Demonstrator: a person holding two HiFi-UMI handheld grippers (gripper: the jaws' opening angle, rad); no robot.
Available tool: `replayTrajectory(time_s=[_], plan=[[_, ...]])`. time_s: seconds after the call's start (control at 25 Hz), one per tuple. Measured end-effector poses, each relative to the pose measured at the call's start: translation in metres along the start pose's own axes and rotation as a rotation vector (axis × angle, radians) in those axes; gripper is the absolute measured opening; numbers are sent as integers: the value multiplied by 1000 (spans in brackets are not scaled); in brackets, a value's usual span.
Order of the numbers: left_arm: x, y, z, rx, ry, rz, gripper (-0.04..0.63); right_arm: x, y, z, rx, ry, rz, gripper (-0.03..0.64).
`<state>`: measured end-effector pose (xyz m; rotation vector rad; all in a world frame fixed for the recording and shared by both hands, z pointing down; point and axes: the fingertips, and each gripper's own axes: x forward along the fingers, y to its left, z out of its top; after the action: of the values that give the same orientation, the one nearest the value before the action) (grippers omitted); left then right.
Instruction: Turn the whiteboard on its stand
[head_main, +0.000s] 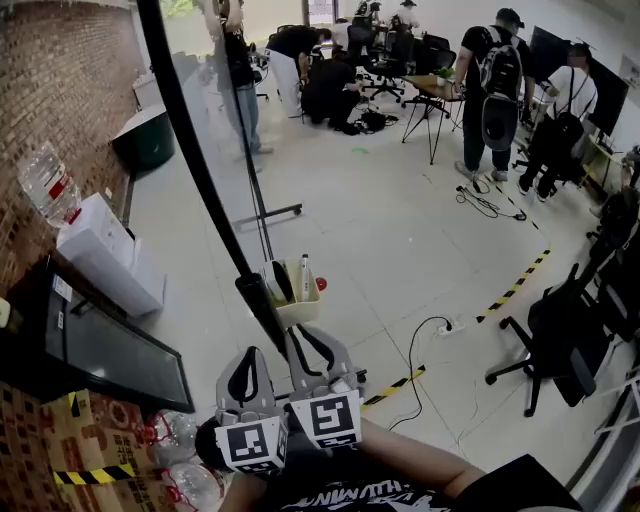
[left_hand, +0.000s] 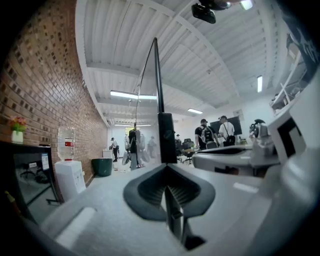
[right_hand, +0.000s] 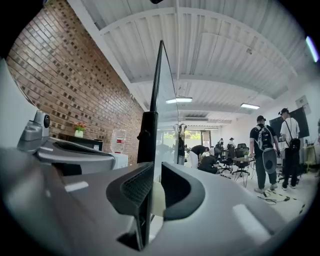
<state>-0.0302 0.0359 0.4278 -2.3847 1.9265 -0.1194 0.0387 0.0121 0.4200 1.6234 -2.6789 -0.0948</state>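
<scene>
Left tongs (left_hand: 167, 169) and right tongs (right_hand: 156, 166) both clamp whiteboard (head_main: 190, 140) edge, over tiled floor (head_main: 400, 230), brick wall (head_main: 60, 80) left.

Open floor (head_main: 400, 230) spreads right of the whiteboard (head_main: 200, 175); a water dispenser (head_main: 100, 255), a dark screen (head_main: 110, 350) and a brick wall (head_main: 60, 90) crowd its left side.

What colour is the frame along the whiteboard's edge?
Black. The frame shows best in the head view, against the pale floor.
</scene>
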Motion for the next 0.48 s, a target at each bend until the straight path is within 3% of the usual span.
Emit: replayTrajectory(time_s=[0.16,0.36,0.48], plan=[[1,-14,4,5,-18,-27,6,-5,-6,4,40,-51,21,17],[-1,-23,4,-35,7,-34,5,-10,0,4,10,-23,61,9],[-3,-21,6,-12,-12,-28,5,-11,1,6,-5,-18,66,9]])
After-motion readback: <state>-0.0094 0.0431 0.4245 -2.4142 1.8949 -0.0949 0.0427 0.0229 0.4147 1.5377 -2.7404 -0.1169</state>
